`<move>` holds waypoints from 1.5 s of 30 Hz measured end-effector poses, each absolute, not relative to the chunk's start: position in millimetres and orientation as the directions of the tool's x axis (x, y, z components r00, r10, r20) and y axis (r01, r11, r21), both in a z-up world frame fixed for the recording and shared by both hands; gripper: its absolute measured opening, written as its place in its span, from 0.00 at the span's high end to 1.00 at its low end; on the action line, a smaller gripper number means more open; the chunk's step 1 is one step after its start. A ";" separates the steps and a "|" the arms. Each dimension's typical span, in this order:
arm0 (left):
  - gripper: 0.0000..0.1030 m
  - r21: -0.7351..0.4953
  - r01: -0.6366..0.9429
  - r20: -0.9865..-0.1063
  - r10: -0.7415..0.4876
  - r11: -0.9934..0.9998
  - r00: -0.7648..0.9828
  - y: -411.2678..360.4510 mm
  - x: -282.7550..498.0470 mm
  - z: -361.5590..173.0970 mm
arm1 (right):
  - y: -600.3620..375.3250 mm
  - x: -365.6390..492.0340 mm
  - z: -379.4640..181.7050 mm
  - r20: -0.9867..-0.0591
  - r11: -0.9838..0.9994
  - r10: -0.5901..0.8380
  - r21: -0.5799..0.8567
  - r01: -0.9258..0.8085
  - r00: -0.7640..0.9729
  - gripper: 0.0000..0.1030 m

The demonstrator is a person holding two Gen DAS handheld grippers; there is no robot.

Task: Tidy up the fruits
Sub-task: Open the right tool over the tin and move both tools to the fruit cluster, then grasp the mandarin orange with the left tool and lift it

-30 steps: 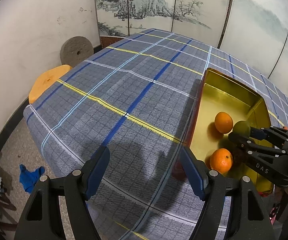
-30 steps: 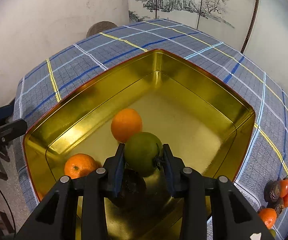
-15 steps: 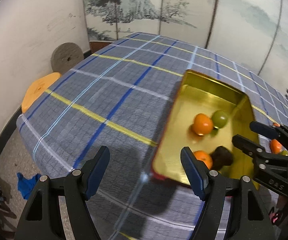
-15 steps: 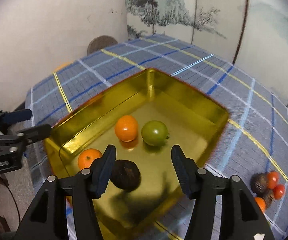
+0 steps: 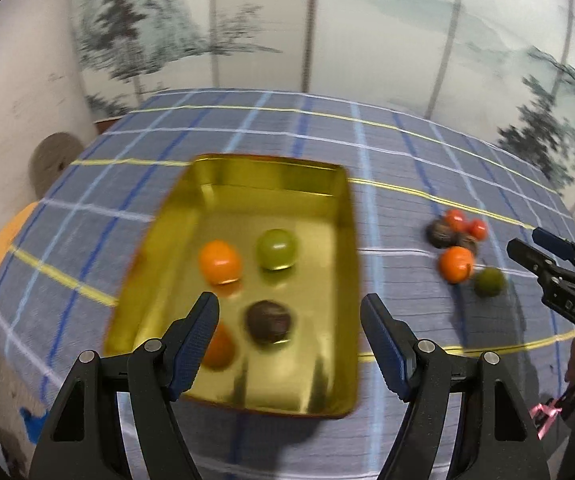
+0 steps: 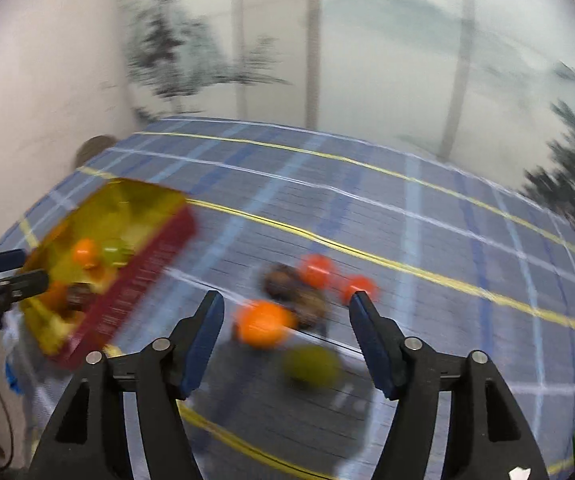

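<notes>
Left wrist view shows the left gripper (image 5: 289,316) with its jaws apart and empty above the near end of the gold tin (image 5: 339,264), which holds an orange (image 5: 220,261), a green fruit (image 5: 277,249), a dark fruit (image 5: 268,321) and a second orange (image 5: 219,346) half hidden behind the left jaw. Right of the tin, a loose cluster lies on the plaid bench (image 5: 247,136): two red fruits (image 5: 465,223), dark ones beside them, an orange (image 5: 455,264) and a green one (image 5: 489,281). Over that cluster (blurred in the right wrist view) hangs the right gripper (image 6: 285,308), whose jaws have just been opening, with nothing clamped between them.
</notes>
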State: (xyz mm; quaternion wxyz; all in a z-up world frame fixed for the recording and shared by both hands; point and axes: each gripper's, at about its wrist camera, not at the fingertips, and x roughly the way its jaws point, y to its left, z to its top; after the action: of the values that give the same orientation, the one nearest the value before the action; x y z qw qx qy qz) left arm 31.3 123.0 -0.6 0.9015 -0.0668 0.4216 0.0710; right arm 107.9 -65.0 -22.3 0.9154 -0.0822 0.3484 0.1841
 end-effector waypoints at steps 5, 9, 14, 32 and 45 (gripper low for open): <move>0.29 -0.072 -0.111 -0.777 0.014 0.991 0.630 85.7 53.9 -6.3 | -121.7 118.4 -46.9 -0.700 0.963 0.171 -0.032 -0.269 0.694 0.38; 0.29 -0.070 -0.071 -0.781 -0.011 0.995 0.624 64.4 69.3 -12.6 | -152.6 124.1 -68.2 -0.727 0.978 0.125 -0.026 -0.209 0.676 0.34; 0.29 -0.077 -0.040 -0.796 -0.037 0.996 0.605 44.9 88.7 -23.0 | -172.1 130.6 -81.0 -0.737 0.986 0.109 -0.006 -0.168 0.667 0.29; 0.38 -0.070 0.089 -0.822 -0.108 0.994 0.559 3.4 131.9 -51.1 | -176.6 148.3 -95.7 -0.780 0.987 0.088 -0.018 -0.162 0.620 0.12; 0.49 -0.127 0.155 -0.833 -0.191 0.980 0.520 -13.1 149.6 -67.6 | -177.2 149.7 -97.4 -0.785 0.986 0.090 -0.015 -0.163 0.613 0.06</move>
State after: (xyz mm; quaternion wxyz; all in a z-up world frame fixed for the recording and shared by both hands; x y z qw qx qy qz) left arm 149.6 -13.1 -67.6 0.8716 -0.0182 0.4797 -0.0992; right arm 149.7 -177.2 -97.4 0.8970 -0.0423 0.4343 0.0706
